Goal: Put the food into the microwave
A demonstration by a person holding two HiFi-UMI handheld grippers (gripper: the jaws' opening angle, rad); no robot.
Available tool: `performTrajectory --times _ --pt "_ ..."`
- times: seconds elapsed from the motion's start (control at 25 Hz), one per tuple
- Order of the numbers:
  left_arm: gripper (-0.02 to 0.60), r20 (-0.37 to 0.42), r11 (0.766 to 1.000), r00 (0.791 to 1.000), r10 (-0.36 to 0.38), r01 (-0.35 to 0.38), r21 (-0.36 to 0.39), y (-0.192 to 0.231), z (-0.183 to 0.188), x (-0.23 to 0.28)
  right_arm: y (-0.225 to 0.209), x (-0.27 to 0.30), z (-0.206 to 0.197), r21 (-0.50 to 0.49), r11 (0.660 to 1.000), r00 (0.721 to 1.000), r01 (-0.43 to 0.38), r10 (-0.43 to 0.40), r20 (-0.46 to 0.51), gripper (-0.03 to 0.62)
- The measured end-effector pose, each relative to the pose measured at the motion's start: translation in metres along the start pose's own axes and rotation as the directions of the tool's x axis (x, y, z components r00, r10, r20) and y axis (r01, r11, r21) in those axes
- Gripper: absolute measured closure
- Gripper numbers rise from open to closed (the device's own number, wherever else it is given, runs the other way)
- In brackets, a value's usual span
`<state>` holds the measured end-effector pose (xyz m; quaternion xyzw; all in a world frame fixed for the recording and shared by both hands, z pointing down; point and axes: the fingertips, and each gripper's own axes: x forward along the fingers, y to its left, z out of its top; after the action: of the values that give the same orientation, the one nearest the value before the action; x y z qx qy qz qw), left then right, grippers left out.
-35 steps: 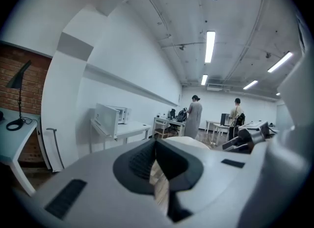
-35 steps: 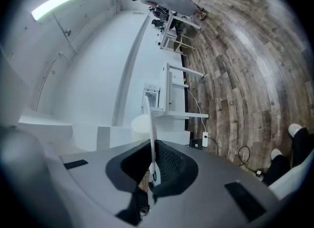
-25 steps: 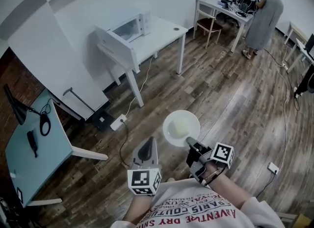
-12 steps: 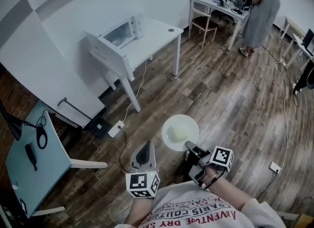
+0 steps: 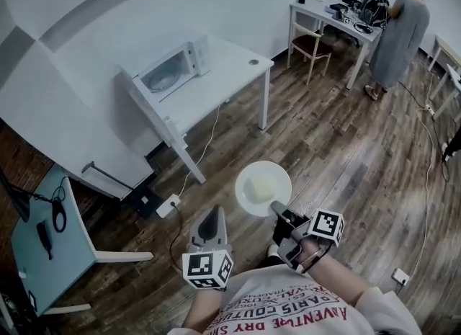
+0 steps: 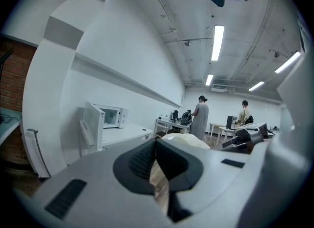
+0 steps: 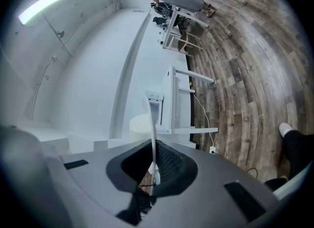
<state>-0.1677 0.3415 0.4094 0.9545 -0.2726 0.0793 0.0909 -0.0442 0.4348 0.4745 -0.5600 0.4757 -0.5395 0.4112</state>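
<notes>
A: Currently carrying, well short of placing. Clamping the rim of a round white plate with the right gripper, jaws nearly together; pale yellow food block on it, dead ahead at 12 o'clock. Nothing in the left gripper, jaws closed.
B: Next?
A: Likely: close in on white microwave, door open, 11 o'clock on white table. Keep plate level.

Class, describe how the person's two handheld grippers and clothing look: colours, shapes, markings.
The left gripper and right gripper have smooth grey bodies tapering to black ribbed fingers. Each carries a white cube printed with black square markers. The person wears a white T-shirt with red lettering.
</notes>
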Motion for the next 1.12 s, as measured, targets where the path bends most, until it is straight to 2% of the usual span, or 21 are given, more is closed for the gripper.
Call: performTrajectory --times 0.08,0.2,0.36,0.64,0.96,1.12 --pt "0.575 0.005 1.000 1.000 0.014 -0.014 -0.017 -0.004 0.004 0.031 0.006 0.012 0.034 -0.029 1.000 1.000 -0.007 0.006 -0.015 0.574" --pt "0.575 -0.007 0.999 0.999 0.034 -0.034 0.014 -0.009 0.009 0.071 0.009 0.029 0.074 -0.035 0.999 1.000 -0.008 0.007 -0.023 0.574" --pt "0.575 -0.029 0.999 0.999 0.039 -0.038 0.037 -0.003 0.014 0.112 0.003 0.061 0.107 -0.003 1.000 0.999 0.018 -0.018 -0.033 0.574" --pt "0.575 -0.045 0.999 0.999 -0.003 0.005 0.040 0.044 0.028 0.203 0.008 0.147 0.145 0.016 0.999 0.999 0.036 -0.035 -0.028 0.574" --pt "0.575 -0.030 0.990 0.995 -0.099 0.101 0.093 0.111 0.079 0.303 0.038 0.261 0.184 0.039 0.999 1.000 0.014 -0.015 0.025 0.574" --pt "0.575 -0.023 0.988 0.994 -0.108 0.110 0.112 0.137 0.093 0.338 0.045 0.305 0.203 0.044 0.999 0.999 0.019 -0.020 0.031 0.572"
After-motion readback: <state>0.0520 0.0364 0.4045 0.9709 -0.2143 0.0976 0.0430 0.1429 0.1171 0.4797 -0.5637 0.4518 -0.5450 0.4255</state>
